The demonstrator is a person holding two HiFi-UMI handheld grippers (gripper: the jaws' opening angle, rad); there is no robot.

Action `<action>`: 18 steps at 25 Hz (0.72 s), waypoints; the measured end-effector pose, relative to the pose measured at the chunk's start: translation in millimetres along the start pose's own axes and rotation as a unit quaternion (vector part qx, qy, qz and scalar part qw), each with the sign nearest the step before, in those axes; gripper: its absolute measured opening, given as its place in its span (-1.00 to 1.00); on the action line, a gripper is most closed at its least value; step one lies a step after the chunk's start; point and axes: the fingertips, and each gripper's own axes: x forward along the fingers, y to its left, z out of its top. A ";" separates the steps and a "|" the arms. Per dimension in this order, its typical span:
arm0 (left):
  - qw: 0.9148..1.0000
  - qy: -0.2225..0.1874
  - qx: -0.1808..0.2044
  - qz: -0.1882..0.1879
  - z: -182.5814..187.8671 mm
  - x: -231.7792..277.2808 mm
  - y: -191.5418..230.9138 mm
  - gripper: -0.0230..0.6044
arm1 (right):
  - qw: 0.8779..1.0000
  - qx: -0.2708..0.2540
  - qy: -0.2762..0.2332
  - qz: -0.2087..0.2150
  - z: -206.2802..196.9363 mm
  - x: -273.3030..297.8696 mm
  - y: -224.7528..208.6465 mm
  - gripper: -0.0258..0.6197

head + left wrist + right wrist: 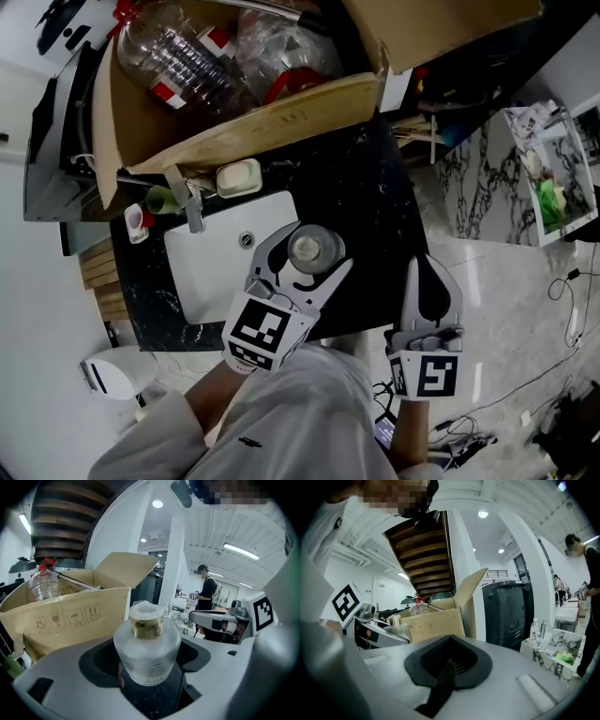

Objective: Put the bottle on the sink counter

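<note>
A small clear bottle (pixel 317 246) with a film-covered cap stands upright between the jaws of my left gripper (pixel 310 255), which is shut on it. The left gripper view has the bottle (pixel 147 644) filling the middle, gripped at its wide body. It hangs over the right rim of the white sink (pixel 202 272) and the black counter (pixel 366 187). My right gripper (pixel 427 267) is shut and holds nothing, off the counter's right edge over the floor. Its jaws (pixel 450 660) meet with nothing between them.
A large cardboard box (pixel 234 122) of empty plastic bottles sits at the counter's back. A faucet (pixel 192 214), a soap dish (pixel 238 178) and a green item (pixel 161 199) line the sink's far rim. A marbled stand (pixel 525 169) is at right; cables lie on the floor.
</note>
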 end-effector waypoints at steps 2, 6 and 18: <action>1.000 0.000 0.000 0.003 2.6 12.2 8.0 0.15 | 1.000 0.003 0.004 -0.001 -5.2 12.8 -5.9 -0.89; 1.000 -0.005 0.004 0.006 8.9 33.4 24.8 0.15 | 1.000 0.009 0.009 0.002 -15.8 36.5 -13.1 -0.89; 1.000 -0.003 0.015 0.006 17.7 113.0 65.2 0.15 | 0.999 0.017 0.037 0.003 -52.8 104.6 -36.9 -0.89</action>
